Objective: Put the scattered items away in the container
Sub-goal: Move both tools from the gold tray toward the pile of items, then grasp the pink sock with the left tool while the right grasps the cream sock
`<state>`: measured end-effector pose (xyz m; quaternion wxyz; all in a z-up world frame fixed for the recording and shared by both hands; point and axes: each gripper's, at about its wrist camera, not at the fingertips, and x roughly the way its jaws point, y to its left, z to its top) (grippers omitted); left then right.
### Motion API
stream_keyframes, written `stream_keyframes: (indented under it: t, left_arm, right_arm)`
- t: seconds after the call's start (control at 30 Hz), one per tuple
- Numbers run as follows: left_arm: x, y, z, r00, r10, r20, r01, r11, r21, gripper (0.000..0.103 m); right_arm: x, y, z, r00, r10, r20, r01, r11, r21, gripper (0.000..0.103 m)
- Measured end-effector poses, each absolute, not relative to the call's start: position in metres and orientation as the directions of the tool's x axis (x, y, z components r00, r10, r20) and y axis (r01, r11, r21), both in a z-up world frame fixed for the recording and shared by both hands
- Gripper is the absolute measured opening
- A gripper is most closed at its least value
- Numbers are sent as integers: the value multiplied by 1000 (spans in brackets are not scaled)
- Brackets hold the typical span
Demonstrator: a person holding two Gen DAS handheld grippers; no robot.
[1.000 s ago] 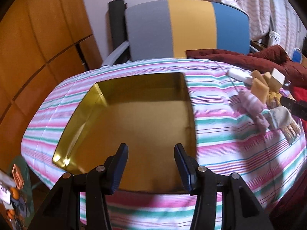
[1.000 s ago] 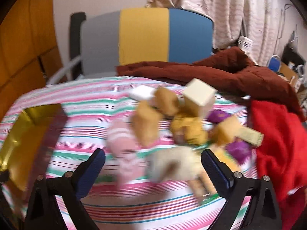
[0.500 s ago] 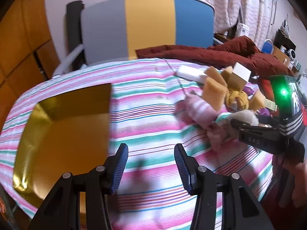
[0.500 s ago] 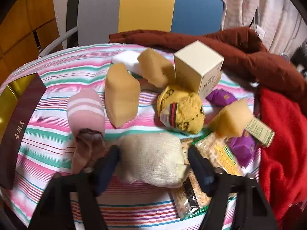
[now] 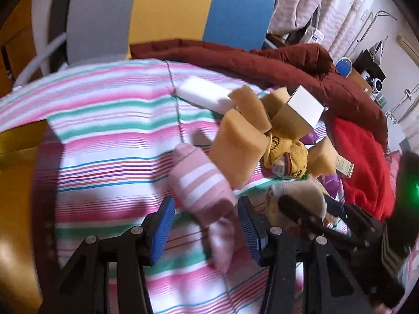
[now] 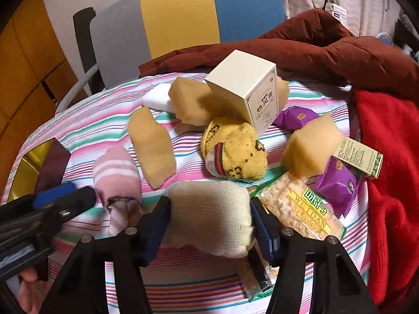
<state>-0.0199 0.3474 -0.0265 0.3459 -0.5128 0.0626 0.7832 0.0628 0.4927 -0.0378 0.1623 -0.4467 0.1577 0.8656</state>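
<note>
A pile of items lies on the striped cloth. My right gripper [image 6: 209, 225] has its jaws on both sides of a cream rolled sock [image 6: 209, 206], touching it. My left gripper [image 5: 205, 226] is open around the lower part of a pink striped sock [image 5: 201, 185], which also shows in the right wrist view [image 6: 116, 175]. The gold container [image 5: 15, 162] lies at the left edge, and its corner shows in the right wrist view [image 6: 28, 167].
Yellow sponges [image 6: 154, 144], a white box [image 6: 246, 89], a yellow patterned sock [image 6: 235, 151], a snack packet [image 6: 301, 201], purple packets [image 6: 335, 180] and a small green carton [image 6: 358, 157] lie in the pile. Red and maroon clothes [image 6: 387, 144] border the right. A chair [image 6: 183, 15] stands behind.
My left gripper has swung right from over the gold container to the pink sock. My right gripper has moved down and forward, and its jaws have narrowed onto the cream sock.
</note>
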Motion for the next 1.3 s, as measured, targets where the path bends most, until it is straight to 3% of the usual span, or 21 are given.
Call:
stream_keyframes:
  t: [0.27, 0.43, 0.53, 0.67, 0.73, 0.83, 0.87, 0.97, 1.3]
  left_arm:
    - [-38, 363, -63, -172, 433, -885, -561, -782, -274, 52]
    - [-29, 369, -63, -222, 407, -886, -617, -762, -196, 53]
    - [-29, 366, -65, -231, 419, -878, -599, -772, -211, 56]
    - [-27, 357, -70, -257, 484, -837, -615, -750, -245, 67]
    - [-28, 354, -73, -262, 458, -850, -615, -758, -219, 69]
    - [-37, 345, -71, -242, 499, -832, -566, -769, -296, 54]
    - [-40, 340, -70, -234, 525, -819, -546, -768, -336, 41]
    - [-41, 336, -68, -212, 547, -810, -570, -742, -352, 32]
    - [-32, 302, -47, -265, 593, -760, -575, -730, -369, 27]
  right_arm:
    - [59, 497, -40, -550, 136, -824, -425, -895, 135, 61]
    - [59, 496, -40, -552, 137, -822, -428, -893, 138, 61]
    - [59, 494, -41, -552, 142, -822, -425, -896, 131, 61]
    - [59, 493, -42, -553, 139, -821, -426, -894, 136, 61]
    - [59, 493, -42, -554, 138, -821, -427, -894, 138, 61]
    - [59, 491, -41, -555, 141, -820, -424, -896, 133, 61]
    - [58, 490, -41, -555, 143, -820, -422, -897, 130, 61]
    - [58, 488, -40, -558, 148, -817, -419, -900, 123, 61]
    - [58, 484, -33, -612, 114, -782, -382, -909, 167, 61]
